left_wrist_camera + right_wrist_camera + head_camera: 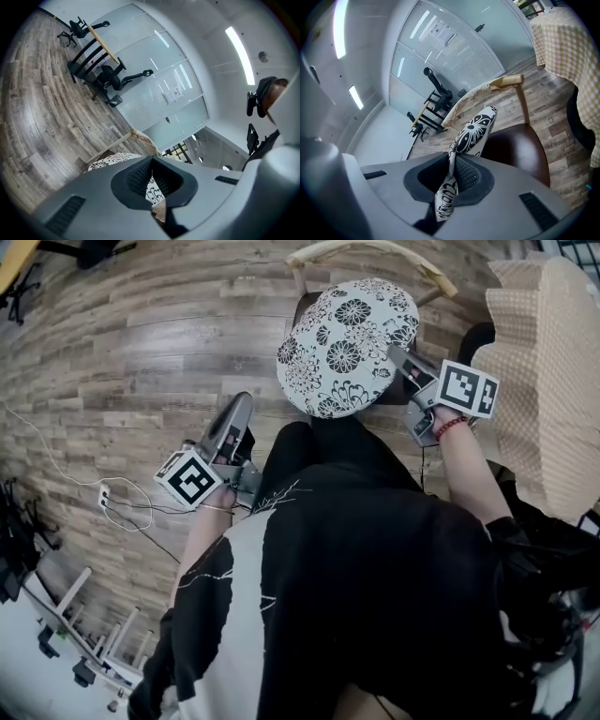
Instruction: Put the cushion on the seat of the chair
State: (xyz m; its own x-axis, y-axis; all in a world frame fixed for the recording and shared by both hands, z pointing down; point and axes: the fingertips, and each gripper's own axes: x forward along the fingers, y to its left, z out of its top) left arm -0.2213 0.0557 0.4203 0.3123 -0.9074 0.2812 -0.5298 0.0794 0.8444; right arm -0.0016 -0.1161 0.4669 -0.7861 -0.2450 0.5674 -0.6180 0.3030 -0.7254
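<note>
While right gripper (452, 174) pinches cushion (342, 348) rim above chair seat (520, 150), left gripper (151, 162) closed, empty.

One round floral cushion (347, 348). One wooden chair (520, 150) with a dark brown seat. Two grippers: left gripper (241, 404) and right gripper (396, 352), with one marker cube on each. One table (548, 352) under a checked cloth. Two black office chairs (112, 77) beside one long desk (103, 44). One white cable (102, 495) on the floor. One person (375, 549).
</note>
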